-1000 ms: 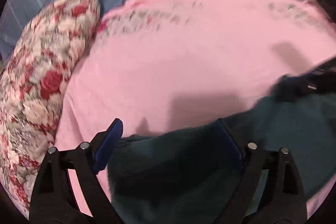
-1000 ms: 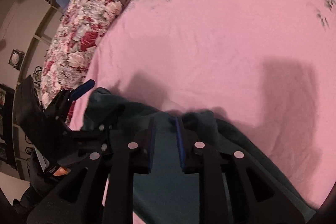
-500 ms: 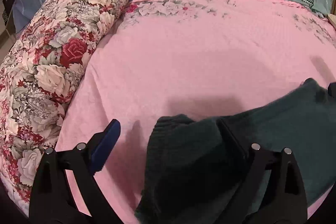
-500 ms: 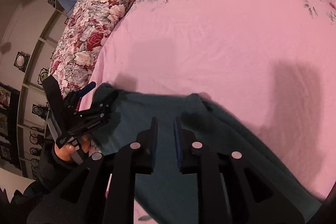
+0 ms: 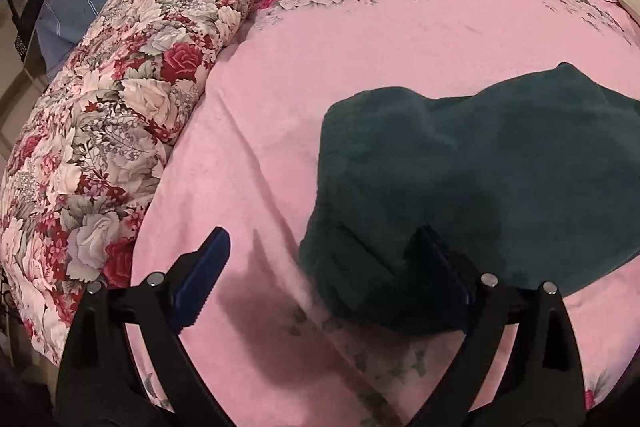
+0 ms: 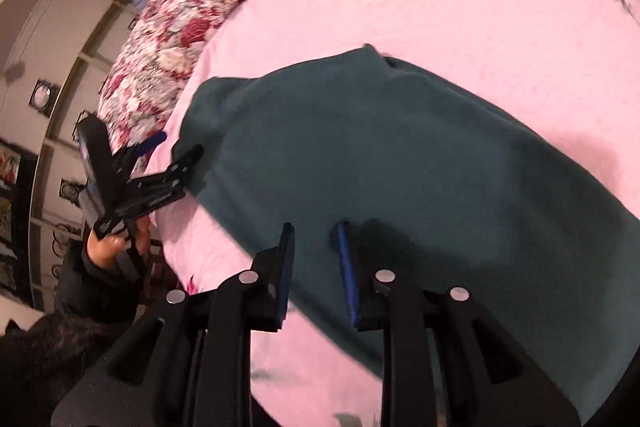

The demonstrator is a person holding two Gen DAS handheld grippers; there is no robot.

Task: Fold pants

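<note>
**Operator:** Since the earlier frame, what has changed?

**Technician:** Both units have pulled back from the dark green pants (image 5: pixel 480 179). One second ago the left hand-held gripper (image 5: pixel 320 275) had fabric between its fingers; now its jaws stand wide apart with nothing held. Its right finger sits against the near edge of the garment, while the left finger is over bare pink bed sheet (image 5: pixel 400 39). The right hand-held gripper (image 6: pixel 314 267) was nearly closed; its jaws now show a narrow gap, with no cloth visibly pinched between them.

**Operator:** Where is the garment?

**Technician:** It lies on the bed as a broad, mostly flat dark panel, near the floral quilt (image 5: pixel 120 107) but not touching it. In the right wrist view it runs diagonally from the left unit toward the lower right.

**Operator:** Task status?

**Technician:** Judged from the layout, at least one fold is laid: the left edge appears rounded and doubled. The panel remains long, so a further fold across its length is probably outstanding. The far corner shows a small raised bump that may need smoothing. Whether the legs are aligned underneath cannot be determined.
</note>
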